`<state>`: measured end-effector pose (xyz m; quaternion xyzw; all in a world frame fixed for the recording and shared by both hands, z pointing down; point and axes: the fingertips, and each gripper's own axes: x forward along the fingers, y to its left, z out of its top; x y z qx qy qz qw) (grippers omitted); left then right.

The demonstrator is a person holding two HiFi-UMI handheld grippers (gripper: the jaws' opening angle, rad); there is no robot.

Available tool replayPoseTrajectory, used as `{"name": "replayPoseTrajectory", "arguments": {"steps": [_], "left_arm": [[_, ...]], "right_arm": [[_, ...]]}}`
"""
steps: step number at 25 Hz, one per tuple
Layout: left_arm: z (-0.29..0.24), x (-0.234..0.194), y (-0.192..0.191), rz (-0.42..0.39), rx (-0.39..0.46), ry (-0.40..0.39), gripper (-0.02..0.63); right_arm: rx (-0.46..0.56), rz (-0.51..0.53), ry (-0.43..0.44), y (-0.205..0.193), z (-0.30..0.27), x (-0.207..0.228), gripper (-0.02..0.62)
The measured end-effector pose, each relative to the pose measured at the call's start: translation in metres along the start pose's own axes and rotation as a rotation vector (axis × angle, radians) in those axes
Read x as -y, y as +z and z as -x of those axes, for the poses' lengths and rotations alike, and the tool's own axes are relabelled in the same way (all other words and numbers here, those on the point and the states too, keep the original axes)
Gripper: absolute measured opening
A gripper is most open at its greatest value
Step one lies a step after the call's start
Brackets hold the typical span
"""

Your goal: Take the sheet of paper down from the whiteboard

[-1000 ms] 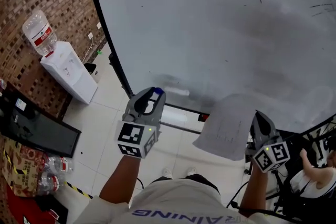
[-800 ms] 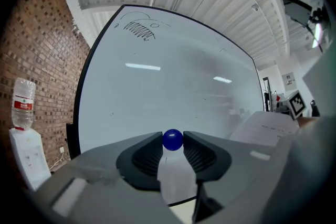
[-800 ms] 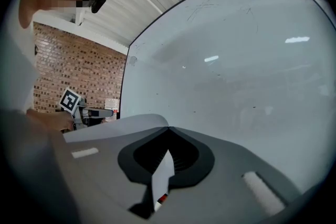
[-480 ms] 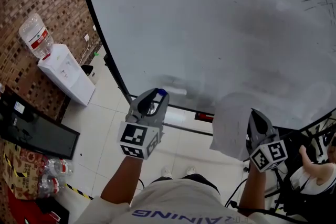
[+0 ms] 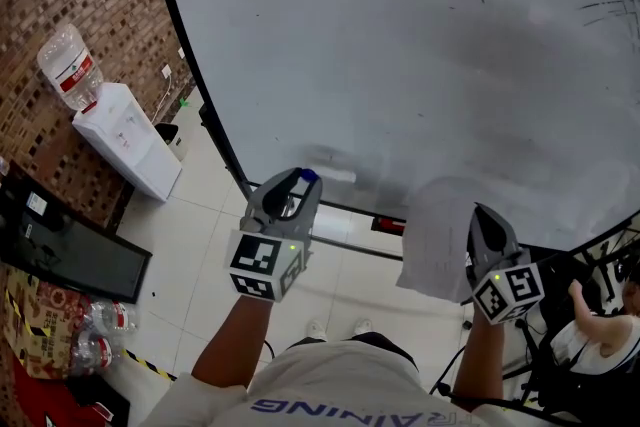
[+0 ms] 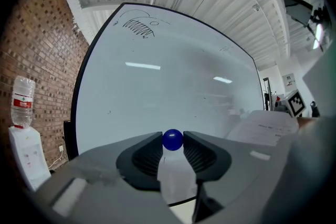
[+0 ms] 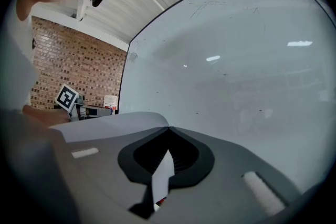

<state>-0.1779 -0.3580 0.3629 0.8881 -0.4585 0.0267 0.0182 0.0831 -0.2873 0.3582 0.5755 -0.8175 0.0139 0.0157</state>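
Head view: the right gripper (image 5: 482, 220) is clamped shut on the sheet of paper (image 5: 435, 240), which hangs clear of the whiteboard (image 5: 420, 45), near its lower edge. The left gripper (image 5: 298, 181) pinches a small blue ball (image 6: 172, 139) between its jaw tips.

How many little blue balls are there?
1. The small round blue ball is pinched between the left gripper's jaws. More may be hidden out of sight.

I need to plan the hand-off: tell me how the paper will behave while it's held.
Probably floppy: the paper curves and hangs beside the right gripper, pinched along one edge only. Likely very light, so it may flutter if swung. The thin edge in the shut jaws could slip or tear if tugged.
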Motion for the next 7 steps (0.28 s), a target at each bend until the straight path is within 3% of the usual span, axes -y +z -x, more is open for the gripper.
{"name": "replayPoseTrajectory", "arguments": {"steps": [7], "left_arm": [[-0.0044,-0.0023,-0.0019,-0.011,0.002,0.002,0.133]], "right_arm": [[0.000,-0.002,0.004,0.0001,-0.0038,0.0000,0.008]]}}
